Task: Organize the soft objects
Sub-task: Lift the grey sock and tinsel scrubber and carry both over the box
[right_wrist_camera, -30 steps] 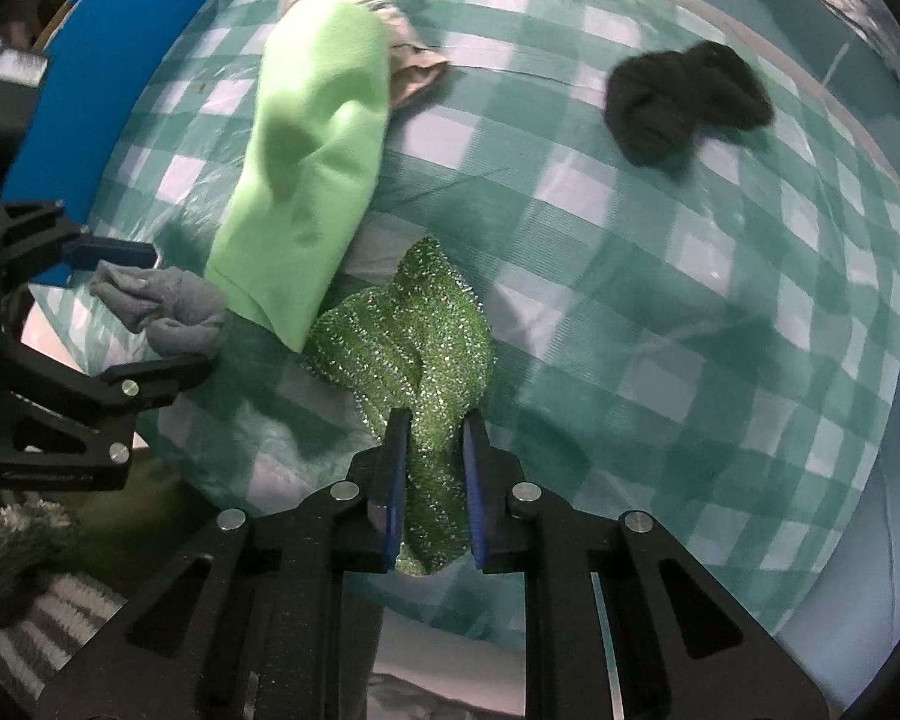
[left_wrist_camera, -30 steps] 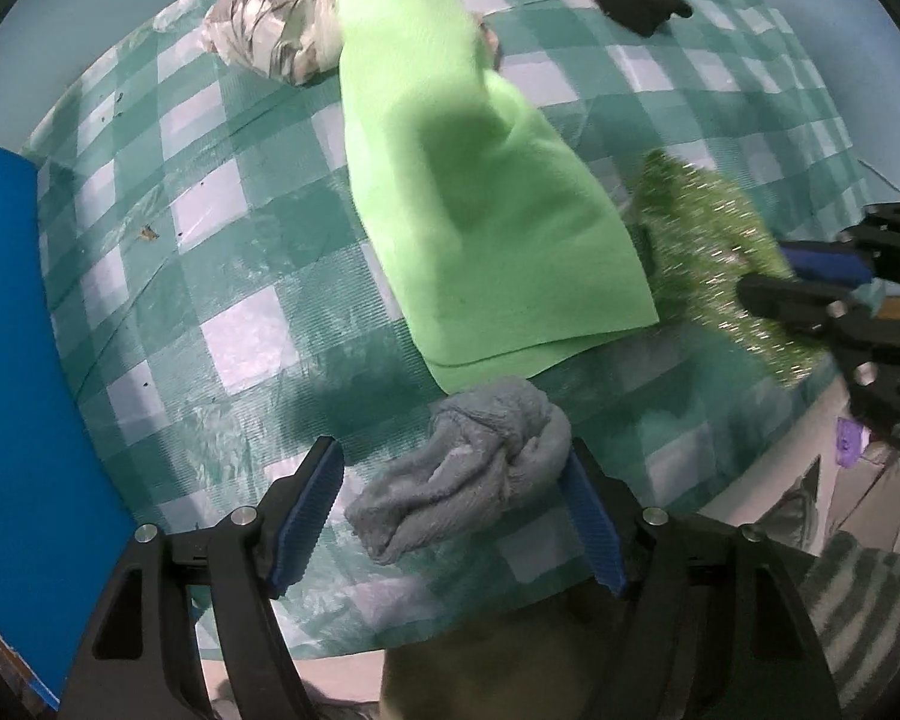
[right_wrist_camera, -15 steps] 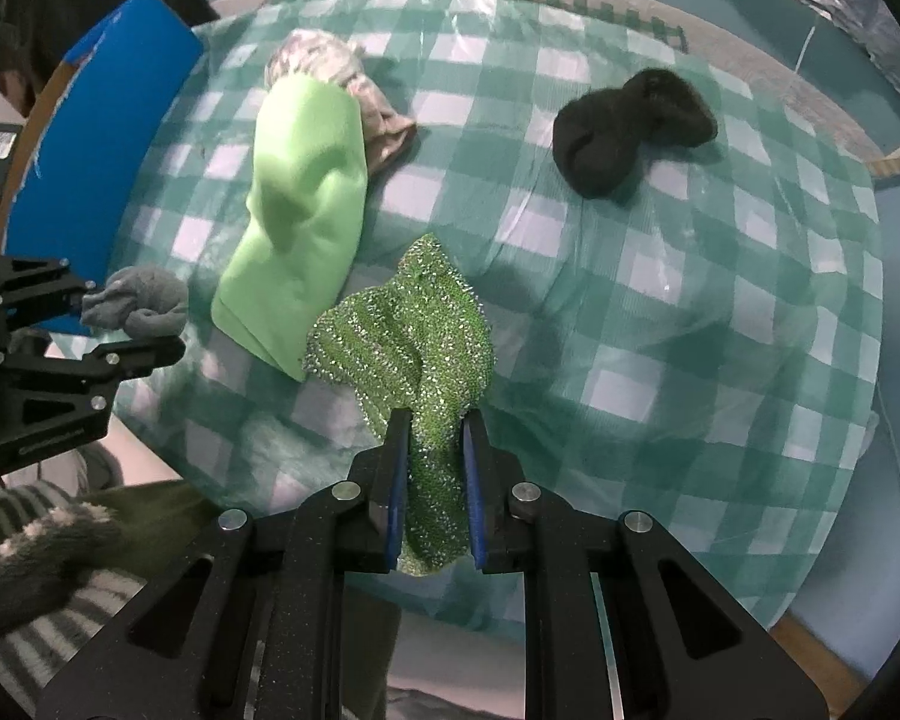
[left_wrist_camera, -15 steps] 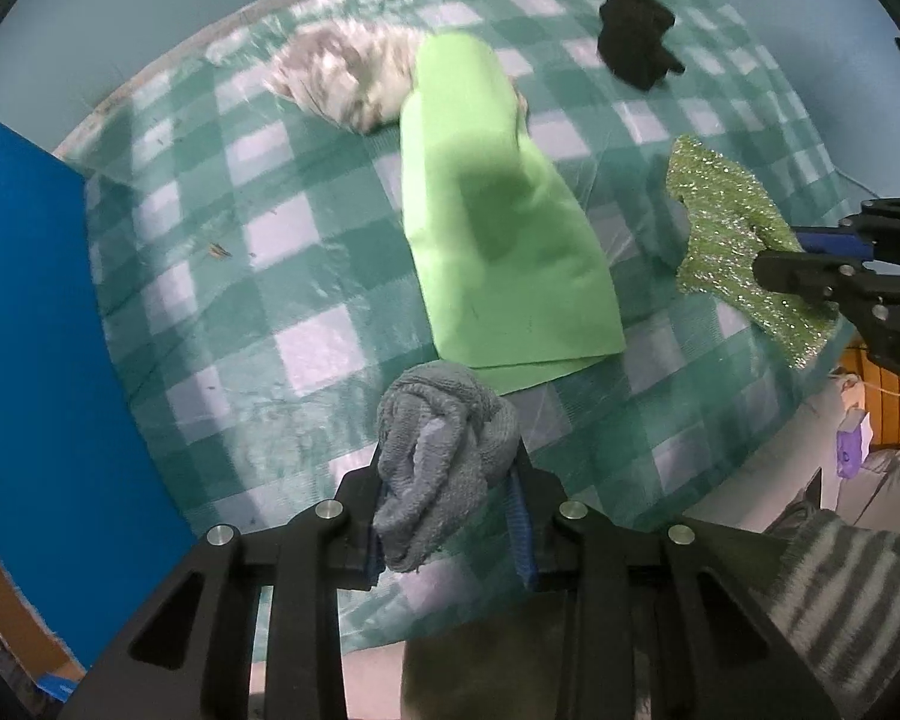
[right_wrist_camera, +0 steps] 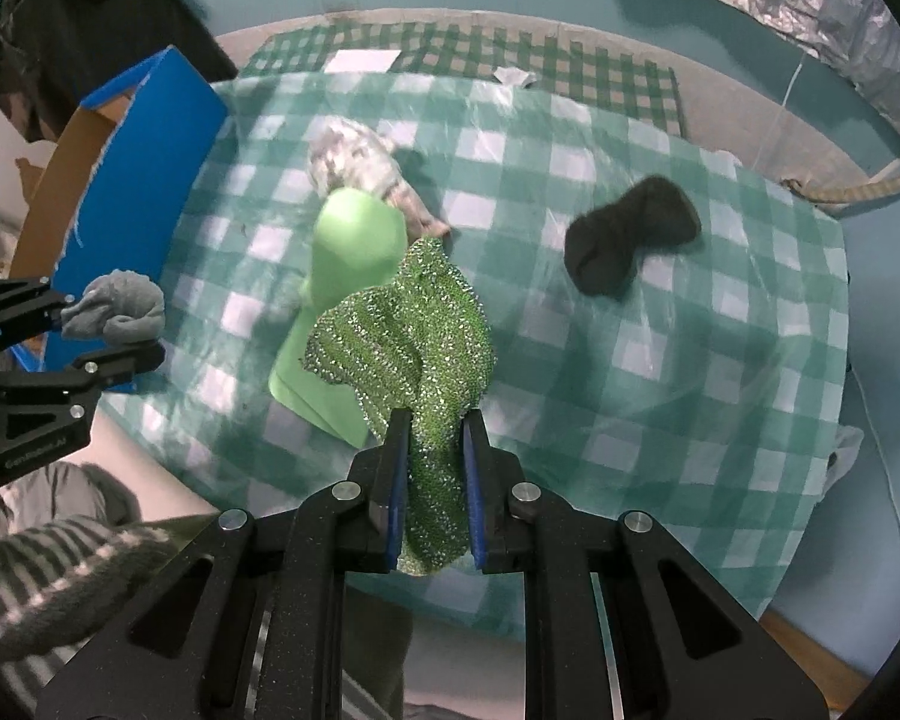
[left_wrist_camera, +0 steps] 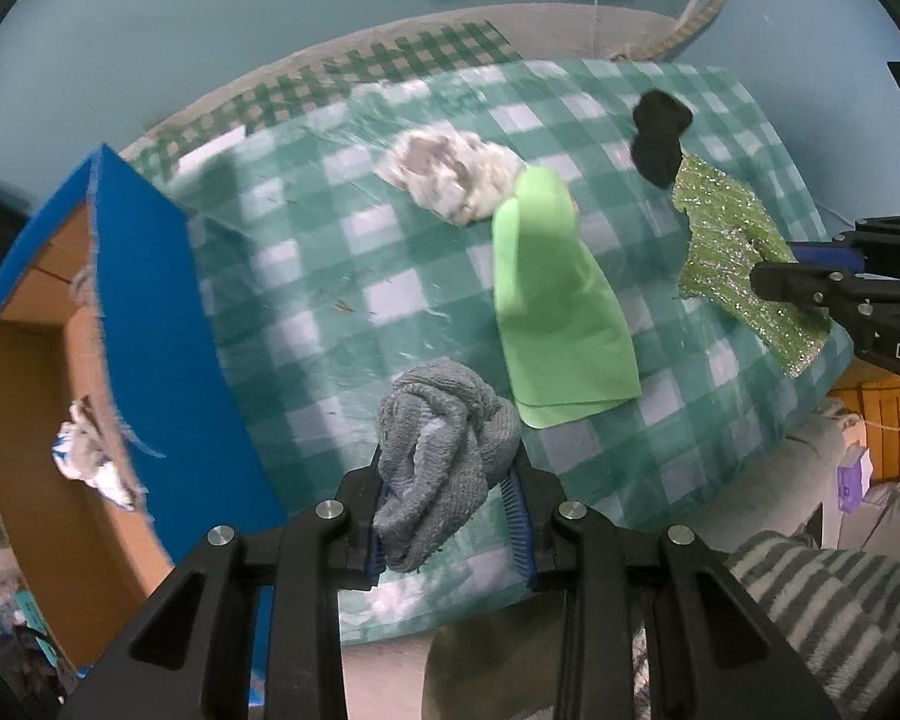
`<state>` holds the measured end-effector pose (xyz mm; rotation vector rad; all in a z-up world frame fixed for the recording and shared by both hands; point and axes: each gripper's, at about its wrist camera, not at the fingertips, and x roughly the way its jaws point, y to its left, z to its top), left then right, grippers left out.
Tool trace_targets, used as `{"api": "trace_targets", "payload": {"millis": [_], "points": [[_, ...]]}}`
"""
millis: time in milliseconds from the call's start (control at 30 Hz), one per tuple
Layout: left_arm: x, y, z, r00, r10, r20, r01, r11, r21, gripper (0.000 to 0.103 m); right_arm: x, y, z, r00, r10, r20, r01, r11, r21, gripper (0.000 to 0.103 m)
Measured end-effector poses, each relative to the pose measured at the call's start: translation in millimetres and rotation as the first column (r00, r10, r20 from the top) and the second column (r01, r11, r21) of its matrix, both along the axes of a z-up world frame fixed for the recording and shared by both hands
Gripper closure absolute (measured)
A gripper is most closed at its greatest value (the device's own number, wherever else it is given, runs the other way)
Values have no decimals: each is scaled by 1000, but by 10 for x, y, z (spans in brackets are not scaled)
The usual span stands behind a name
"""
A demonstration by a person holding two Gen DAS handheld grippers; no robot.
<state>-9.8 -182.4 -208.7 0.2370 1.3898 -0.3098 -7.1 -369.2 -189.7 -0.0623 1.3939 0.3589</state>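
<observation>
My left gripper (left_wrist_camera: pixel 450 525) is clamped on the gray sock (left_wrist_camera: pixel 444 450) and my right gripper (right_wrist_camera: pixel 435 495) on the sparkly green cloth (right_wrist_camera: pixel 414 336), both lifted, so next I should carry them to the blue box (left_wrist_camera: pixel 150 324).

A worktop (right_wrist_camera: pixel 660 360) covered with a green-and-white checked plastic cloth carries the soft things. A flat light-green felt piece (left_wrist_camera: pixel 561 324) lies near the middle, its far end resting against a crumpled grey-and-white patterned cloth (left_wrist_camera: pixel 450 171), which sits further back. A black knotted sock (right_wrist_camera: pixel 627 234) lies well apart from both, toward the right side in the right wrist view. A blue-faced cardboard box (left_wrist_camera: pixel 144 312) stands at the worktop's left edge, but whether it rests on the worktop or just beside it cannot be told.
</observation>
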Motion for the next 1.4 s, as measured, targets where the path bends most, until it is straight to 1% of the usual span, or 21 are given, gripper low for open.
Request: {"api": "trace_targets", "payload": {"millis": [133,300,567,733,967,1400], "points": [[64,115,144,1000,19,20,-18,1000,-7,71,53,108,136,1000,-4,16,4,1000,6,88],[102,310,325,997,73,37,-72,997,-33,71,126,254,289,1000,-4,30,3,1000,18,88],[118,627,536,988,129,79,-128,992,-24,71,242,550,496,998,26,54,-28,999,36,88],[105,812,609,983,157,97,-156,988,-13,71,334,783,624,996,56,74,-59,997,44,88],[95,1155,667,969,221,107,-220,975,-15,71,431,1165,739,989,114,94,-120,991,57,88],[61,1739,679,939,325,110,-326,945,-13,71,504,1933,793,966,238,102,-246,966,78,88]]}}
